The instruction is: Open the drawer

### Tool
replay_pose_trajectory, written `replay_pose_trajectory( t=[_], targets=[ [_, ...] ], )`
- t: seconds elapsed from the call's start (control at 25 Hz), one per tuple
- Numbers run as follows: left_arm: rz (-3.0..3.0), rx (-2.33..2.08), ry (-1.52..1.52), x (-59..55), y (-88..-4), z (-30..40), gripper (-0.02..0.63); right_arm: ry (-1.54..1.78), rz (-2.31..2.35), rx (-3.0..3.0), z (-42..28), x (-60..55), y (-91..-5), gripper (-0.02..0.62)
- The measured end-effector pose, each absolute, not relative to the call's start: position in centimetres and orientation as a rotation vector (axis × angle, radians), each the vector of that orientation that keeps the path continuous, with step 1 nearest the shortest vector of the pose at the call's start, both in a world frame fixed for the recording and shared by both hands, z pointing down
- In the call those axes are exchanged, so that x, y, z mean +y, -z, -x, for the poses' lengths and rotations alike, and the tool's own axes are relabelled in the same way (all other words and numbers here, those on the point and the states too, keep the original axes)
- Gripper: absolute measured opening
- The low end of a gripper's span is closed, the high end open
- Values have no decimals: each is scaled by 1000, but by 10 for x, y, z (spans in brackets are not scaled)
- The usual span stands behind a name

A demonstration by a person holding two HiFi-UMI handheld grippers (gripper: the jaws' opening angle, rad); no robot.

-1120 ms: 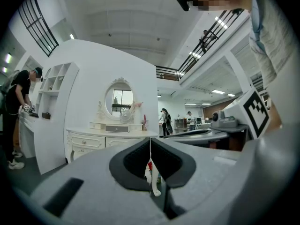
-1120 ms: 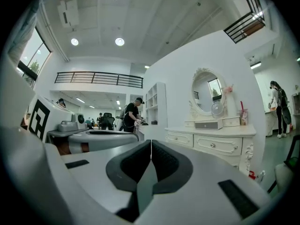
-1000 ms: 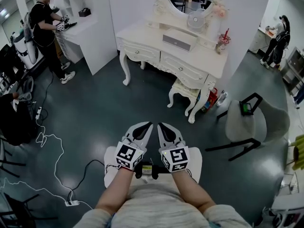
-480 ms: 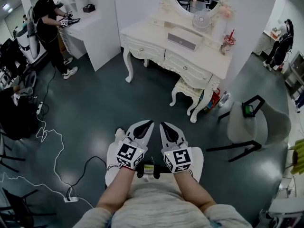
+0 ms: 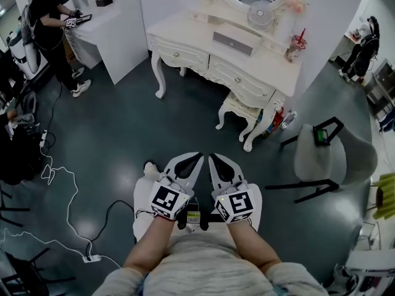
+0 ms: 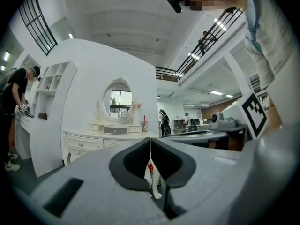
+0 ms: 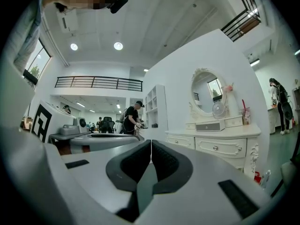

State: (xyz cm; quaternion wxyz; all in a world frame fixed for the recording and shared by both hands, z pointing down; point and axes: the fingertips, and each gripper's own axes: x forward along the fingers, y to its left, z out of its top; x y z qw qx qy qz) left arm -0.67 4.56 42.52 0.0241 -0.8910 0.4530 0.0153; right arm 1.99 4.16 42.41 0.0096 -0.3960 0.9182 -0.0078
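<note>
A cream dressing table [image 5: 185, 32] with an oval mirror stands across the dark floor, its two front drawers [image 5: 237, 82] closed, each with a small knob. My left gripper [image 5: 196, 158] and right gripper [image 5: 213, 159] are held side by side close to my body, well short of the table, pointing level toward it. Both are shut with nothing between their pads. In the left gripper view the shut left gripper [image 6: 150, 140] faces the table [image 6: 93, 136]. The right gripper [image 7: 151, 143] in its own view has the drawers [image 7: 215, 147] off to the right.
A small stool [image 5: 237, 111] stands tucked under the table, with bottles by its right leg. A grey chair [image 5: 333, 159] is at the right. Cables and a power strip [image 5: 92, 259] lie on the floor at left. A person [image 5: 46, 23] works at a white desk far left.
The head view has swung slightly, so the dressing table sits higher and further left. Both grippers stay together and shut, a little lower in the picture.
</note>
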Motion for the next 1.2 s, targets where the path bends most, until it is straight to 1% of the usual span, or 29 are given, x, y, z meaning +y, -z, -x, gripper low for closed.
replay_pose_trajectory(
  t=[1.2],
  targets=[
    [2808,1308,-36,-110,-424,0,15,-49,1408,2858,-24,-111,-429,9]
  ],
)
